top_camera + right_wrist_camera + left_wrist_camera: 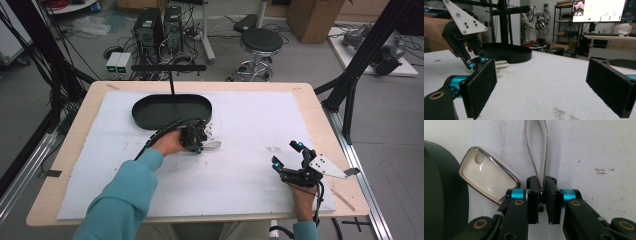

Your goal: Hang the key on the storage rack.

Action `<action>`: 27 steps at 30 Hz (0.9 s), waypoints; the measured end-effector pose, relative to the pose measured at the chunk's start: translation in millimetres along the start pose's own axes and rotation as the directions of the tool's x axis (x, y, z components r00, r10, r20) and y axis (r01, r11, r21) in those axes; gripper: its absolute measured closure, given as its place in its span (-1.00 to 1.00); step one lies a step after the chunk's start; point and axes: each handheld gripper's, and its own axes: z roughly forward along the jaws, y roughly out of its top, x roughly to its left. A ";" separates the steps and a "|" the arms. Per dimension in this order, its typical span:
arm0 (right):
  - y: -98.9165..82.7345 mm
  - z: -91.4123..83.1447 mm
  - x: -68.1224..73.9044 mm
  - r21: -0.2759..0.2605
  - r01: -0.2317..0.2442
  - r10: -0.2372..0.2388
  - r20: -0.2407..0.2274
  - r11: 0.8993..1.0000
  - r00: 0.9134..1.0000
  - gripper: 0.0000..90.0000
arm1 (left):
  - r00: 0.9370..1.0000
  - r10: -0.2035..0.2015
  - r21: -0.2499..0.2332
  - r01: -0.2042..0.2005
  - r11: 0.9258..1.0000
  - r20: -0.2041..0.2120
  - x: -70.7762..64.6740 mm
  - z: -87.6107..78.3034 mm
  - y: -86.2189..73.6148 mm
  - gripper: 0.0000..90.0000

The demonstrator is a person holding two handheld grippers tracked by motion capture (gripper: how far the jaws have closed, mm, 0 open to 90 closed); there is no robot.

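While the left hand-held gripper [542,195] was clenched on the spoon handle [536,150], the right hand-held gripper [541,87] stood released.

At left, the black tray [172,111] sat on the white-covered tabletop [250,165]; just beside it lay the cream, metal-rimmed spoon bowl [487,175], its looped handle pinched between the jaws. At right, the other jaws gaped wide, well apart from the spoon.

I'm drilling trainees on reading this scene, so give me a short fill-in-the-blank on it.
1. The left gripper is shut on the spoon's ____.
2. The right gripper has its jaws ____.
3. The black tray has an ____ shape.
4. A cream square dish lies between spoon and ____.

Missing: handle; open; oval; tray
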 end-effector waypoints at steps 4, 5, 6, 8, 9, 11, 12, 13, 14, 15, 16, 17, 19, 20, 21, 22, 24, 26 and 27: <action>0.0 -0.1 0.0 0.000 -0.003 0.003 -0.001 1.000 1.000 -0.79 | 1.000 -0.015 -0.015 0.015 1.000 -0.001 0.2 -4.3 0.1 0.81; 0.0 -0.1 0.0 0.000 -0.002 0.002 -0.001 1.000 1.000 -0.80 | 1.000 -0.018 -0.024 0.018 1.000 -0.005 0.0 -6.4 0.0 0.81; 0.0 -0.1 0.0 0.000 -0.002 0.002 -0.001 1.000 1.000 -0.80 | 1.000 -0.024 -0.035 0.024 0.999 -0.004 0.6 -9.7 -0.2 0.81; 0.0 -0.1 0.0 0.001 -0.005 0.005 -0.001 1.000 1.000 -0.80 | 0.999 -0.032 -0.061 0.030 0.998 -0.018 2.0 -16.5 -1.5 0.81; 0.0 -0.1 0.0 0.001 -0.004 0.004 -0.001 1.000 1.000 -0.80 | 0.999 -0.047 -0.081 0.045 0.996 -0.021 2.4 -20.1 -2.5 0.81; 0.0 0.0 0.0 0.000 0.000 0.000 0.000 1.000 1.000 -0.79 | 0.997 -0.073 -0.123 0.068 0.990 -0.031 4.3 -28.3 -5.3 0.81; 0.0 0.0 0.1 0.001 0.000 0.000 0.000 1.000 1.000 -0.79 | 0.996 -0.087 -0.140 0.082 0.987 -0.034 5.4 -32.8 -6.7 0.81; 0.0 0.0 0.0 0.000 -0.001 0.001 0.000 1.000 1.000 -0.80 | 0.995 -0.093 -0.150 0.086 0.985 -0.037 6.7 -37.8 -8.1 0.81; 0.0 0.0 0.0 0.000 -0.001 0.001 0.000 1.000 1.000 -0.80 | 0.993 -0.111 -0.177 0.101 0.979 -0.046 7.1 -41.4 -9.6 0.81; 0.0 0.0 0.0 0.001 0.000 0.000 0.000 1.000 1.000 -0.80 | 0.991 -0.124 -0.197 0.112 0.974 -0.051 8.2 -45.6 -11.1 0.81; 0.1 0.1 0.2 0.000 -0.002 0.002 0.000 1.000 1.000 -0.79 | 0.988 -0.143 -0.221 0.128 0.967 -0.051 9.0 -49.4 -12.9 0.81; 0.0 0.1 0.1 0.000 -0.001 0.001 0.000 1.000 1.000 -0.79 | 0.985 -0.169 -0.251 0.153 0.956 -0.042 9.8 -54.3 -15.1 0.81; 0.1 0.2 0.1 -0.002 0.000 0.000 0.000 1.000 1.000 -0.80 | 0.978 -0.204 -0.295 0.184 0.938 -0.037 10.8 -62.2 -18.1 0.81; 0.1 0.2 0.1 -0.002 0.000 0.000 0.000 1.000 1.000 -0.79 | 0.975 -0.219 -0.314 0.196 0.929 -0.039 11.4 -65.9 -19.7 0.81; 0.1 0.2 0.1 -0.002 -0.001 0.001 0.000 1.000 1.000 -0.80 | 0.971 -0.236 -0.331 0.210 0.920 -0.041 11.7 -69.2 -21.5 0.81; 0.1 0.2 0.1 -0.002 0.000 0.000 0.000 1.000 1.000 -0.80 | 0.969 -0.245 -0.345 0.216 0.914 -0.041 12.6 -72.6 -23.0 0.81; 0.0 0.2 -0.1 -0.002 0.004 -0.004 0.001 1.000 1.000 -0.79 | 0.962 -0.267 -0.362 0.229 0.904 -0.057 13.5 -79.3 -25.7 0.81; 0.0 0.2 0.0 -0.002 0.002 -0.002 0.000 1.000 1.000 -0.80 | 0.954 -0.289 -0.384 0.238 0.892 -0.080 13.9 -84.5 -28.0 0.81; 0.1 0.3 0.3 -0.002 -0.003 0.003 0.000 1.000 1.000 -0.79 | 0.949 -0.299 -0.398 0.239 0.886 -0.097 14.2 -87.7 -29.4 0.81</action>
